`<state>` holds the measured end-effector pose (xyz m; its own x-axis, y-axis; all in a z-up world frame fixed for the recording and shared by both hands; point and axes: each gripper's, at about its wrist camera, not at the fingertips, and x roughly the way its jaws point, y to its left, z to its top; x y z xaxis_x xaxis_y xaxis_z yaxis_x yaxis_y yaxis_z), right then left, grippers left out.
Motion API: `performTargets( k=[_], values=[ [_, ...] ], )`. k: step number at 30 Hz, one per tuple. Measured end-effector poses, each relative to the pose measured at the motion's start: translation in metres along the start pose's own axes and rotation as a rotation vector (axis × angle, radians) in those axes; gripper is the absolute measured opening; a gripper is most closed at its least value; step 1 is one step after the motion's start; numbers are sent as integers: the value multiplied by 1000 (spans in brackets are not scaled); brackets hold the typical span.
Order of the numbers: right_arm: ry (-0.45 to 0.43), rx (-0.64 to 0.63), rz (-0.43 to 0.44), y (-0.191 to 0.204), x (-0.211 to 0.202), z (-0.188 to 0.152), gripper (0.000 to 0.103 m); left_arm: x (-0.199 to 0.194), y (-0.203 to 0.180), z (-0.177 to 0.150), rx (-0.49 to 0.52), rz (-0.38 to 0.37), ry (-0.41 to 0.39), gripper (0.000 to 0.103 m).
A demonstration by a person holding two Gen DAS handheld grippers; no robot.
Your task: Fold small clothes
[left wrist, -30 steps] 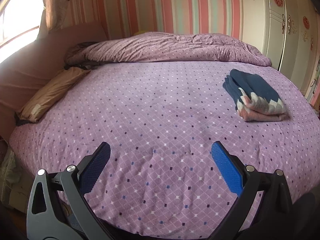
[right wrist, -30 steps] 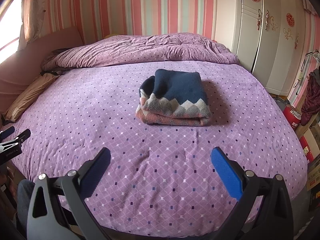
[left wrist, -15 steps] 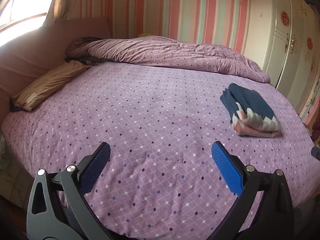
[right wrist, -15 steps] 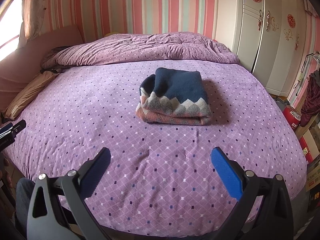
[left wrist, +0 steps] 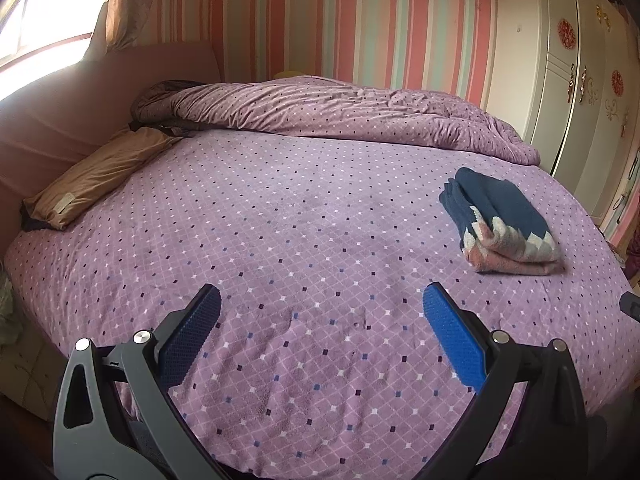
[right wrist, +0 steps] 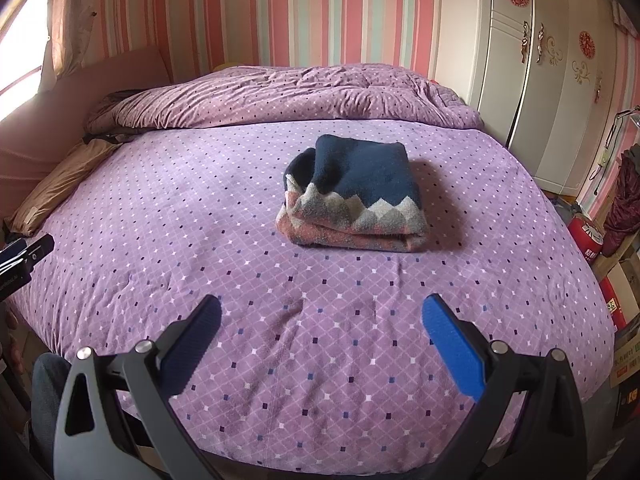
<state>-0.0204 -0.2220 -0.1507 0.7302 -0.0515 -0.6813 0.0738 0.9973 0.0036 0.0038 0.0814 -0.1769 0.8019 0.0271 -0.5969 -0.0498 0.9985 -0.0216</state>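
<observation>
i take the folded sweater (right wrist: 354,196) as my landmark: it lies on the purple dotted bedspread (right wrist: 200,208), navy with a zigzag band of grey, white and pink along the folded edge nearest me, and nothing is on top of it or touching it apart from the bed itself. behind the sweater a rumpled duvet (right wrist: 288,94) in the same purple print is heaped along the far side of the bed, and beyond that stands the pink striped wall (right wrist: 320,12). to the left of the sweater, well apart from it, a tan pillow (left wrist: 96,172) rests against the pink headboard (left wrist: 80,96). to the right of the sweater is a white wardrobe (right wrist: 540,60) with red and gold ornaments, and near the bed's right edge i see a red can (right wrist: 586,236) and some boxes on the floor. between me and the sweater there is only bare bedspread. my right gripper (right wrist: 320,330) hangs in front of the sweater, jaws spread wide and holding nothing. my left gripper (left wrist: 320,320) is to the left of the sweater, jaws likewise spread wide, gripping nothing, over the near edge of the bed.
</observation>
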Motion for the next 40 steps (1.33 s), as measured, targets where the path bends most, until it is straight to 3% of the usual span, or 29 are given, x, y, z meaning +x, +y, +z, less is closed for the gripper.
performTargets(
  k=[6,9,21,29,40],
  values=[
    [-2,-5,-6,0,0,1,101,-4,1,2,-7,-21,-13,100],
    [-2,-4,-5,0,0,1,101,-8,-3,3,14,16,-39,100],
    [3,-8,-7,-1,2,2,101,-7,2,2,-29,-27,-36,100],
    [11,-14,-6,1,5,-3,101,-21,-9,4,28,3,-101,100],
    [11,-10,-7,1,6,-5,101,-13,-4,5,8,36,-57,100]
  ],
)
